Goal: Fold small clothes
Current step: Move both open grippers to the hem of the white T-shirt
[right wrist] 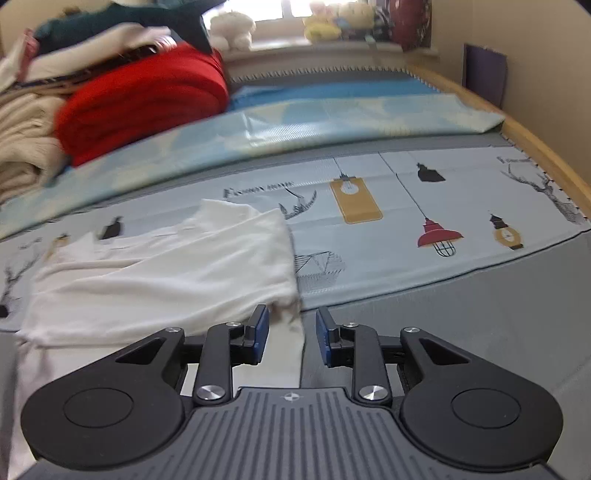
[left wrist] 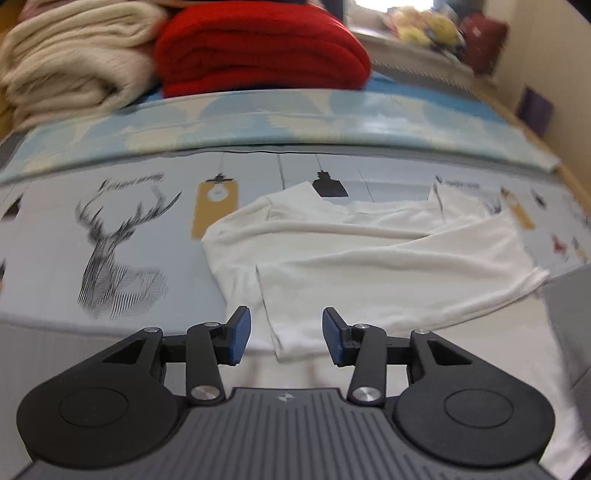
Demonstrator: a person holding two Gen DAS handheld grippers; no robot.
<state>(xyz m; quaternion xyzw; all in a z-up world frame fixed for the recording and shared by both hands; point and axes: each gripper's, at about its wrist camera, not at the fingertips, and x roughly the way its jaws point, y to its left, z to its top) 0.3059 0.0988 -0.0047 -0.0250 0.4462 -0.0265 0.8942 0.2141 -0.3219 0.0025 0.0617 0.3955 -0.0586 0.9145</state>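
A white garment (left wrist: 369,258) lies partly folded on a pale printed mat (left wrist: 55,236), its lower part hanging over the near edge. My left gripper (left wrist: 286,338) is open and empty just above the garment's near left part. In the right wrist view the same garment (right wrist: 155,273) lies at the left on the mat (right wrist: 406,251). My right gripper (right wrist: 291,338) is open and empty at the garment's near right corner, with the cloth edge between the jaws.
A red folded blanket (left wrist: 258,48) and cream knitwear (left wrist: 70,59) are stacked at the back left. A light blue sheet (left wrist: 332,118) runs across behind the mat. A wooden edge (right wrist: 535,147) and wall bound the right. Soft toys (right wrist: 332,18) sit on the windowsill.
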